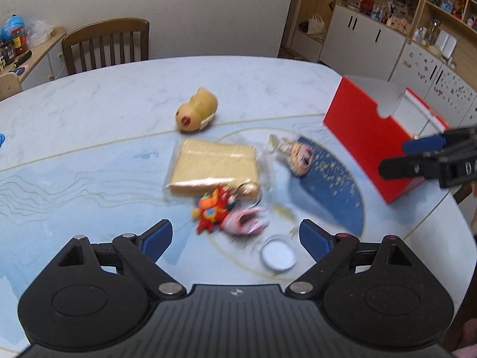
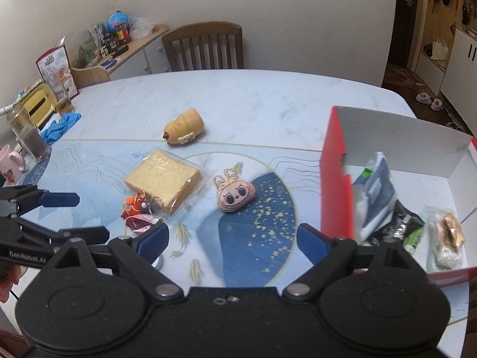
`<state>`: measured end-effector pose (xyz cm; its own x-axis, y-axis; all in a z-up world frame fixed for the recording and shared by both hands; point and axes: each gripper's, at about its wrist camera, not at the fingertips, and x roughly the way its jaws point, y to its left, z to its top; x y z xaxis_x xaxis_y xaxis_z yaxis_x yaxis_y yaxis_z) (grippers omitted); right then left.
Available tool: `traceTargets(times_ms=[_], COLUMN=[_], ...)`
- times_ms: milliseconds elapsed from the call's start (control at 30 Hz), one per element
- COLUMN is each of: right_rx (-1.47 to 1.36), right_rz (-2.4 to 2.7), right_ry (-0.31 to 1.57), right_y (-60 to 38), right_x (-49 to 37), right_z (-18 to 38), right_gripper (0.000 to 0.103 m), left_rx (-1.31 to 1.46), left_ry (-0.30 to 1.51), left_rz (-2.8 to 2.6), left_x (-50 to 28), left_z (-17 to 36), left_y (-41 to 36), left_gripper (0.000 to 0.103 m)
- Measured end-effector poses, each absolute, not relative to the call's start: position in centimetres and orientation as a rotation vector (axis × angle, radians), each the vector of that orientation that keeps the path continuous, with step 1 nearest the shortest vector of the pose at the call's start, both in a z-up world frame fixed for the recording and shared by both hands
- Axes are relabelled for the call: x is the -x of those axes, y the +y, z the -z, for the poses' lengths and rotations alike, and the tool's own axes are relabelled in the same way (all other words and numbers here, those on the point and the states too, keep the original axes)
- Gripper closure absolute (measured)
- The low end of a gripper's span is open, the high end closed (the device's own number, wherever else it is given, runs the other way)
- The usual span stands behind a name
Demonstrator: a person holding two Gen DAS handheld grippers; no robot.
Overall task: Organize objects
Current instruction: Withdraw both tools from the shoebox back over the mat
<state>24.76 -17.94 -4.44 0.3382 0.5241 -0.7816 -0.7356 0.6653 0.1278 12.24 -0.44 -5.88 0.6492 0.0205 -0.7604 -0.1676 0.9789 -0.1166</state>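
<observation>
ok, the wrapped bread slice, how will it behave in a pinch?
The wrapped bread slice looks soft, so it will probably squash. Its clear glossy wrap may slip or crinkle. It seems light, and the keychain toy touching its corner could drag along.

Marbled table (image 2: 268, 101) with wrapped bread (image 2: 162, 180), toys, red box (image 2: 335, 185), blue cloth (image 2: 61, 126).

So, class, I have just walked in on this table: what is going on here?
A person is tidying small things into a red box with two hand-held grippers. Both the left gripper and the right gripper hang open and empty above the table. Some packets already lie in the box. Still out on the table are a wrapped sponge, a red keyring toy, a bunny-face charm and a tan animal figure.
</observation>
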Motion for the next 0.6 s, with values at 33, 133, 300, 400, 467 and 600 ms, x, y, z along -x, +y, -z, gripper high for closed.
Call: traceTargets(times_ms=[33,133,300,400,467,600], right_rx=[0.276,0.306,0.367,0.395,0.415,0.435], right_rz=[-0.829,-0.838,-0.844,-0.844,-0.838,-0.822], right_ry=[0.907,0.908,0.902,0.903,0.904,0.921], right_y=[-17.5,-16.2,-14.2,-13.3,-12.6,-11.5], right_x=[-24.7,-24.7,-25.0,-25.7,-26.3,-27.6], right_z=[4.7,5.3,6.7,7.6,8.3,9.4], right_gripper=[0.011,0.011,0.011,0.011,0.011,0.014], left_rx=[0.18,0.168,0.156,0.152,0.15,0.123], left_ry=[0.86,0.865,0.878,0.883,0.885,0.893], left_rz=[-0.105,-0.101,-0.092,-0.077,-0.061,-0.051], left_x=[-12.1,-11.9,-12.1,-12.3,-12.4,-12.7], left_z=[6.2,7.2,9.0,9.8,10.3,11.2], left_y=[-0.3,-0.4,-1.0,-1.7,-2.2,-3.2], left_gripper=[0.011,0.011,0.011,0.011,0.011,0.011])
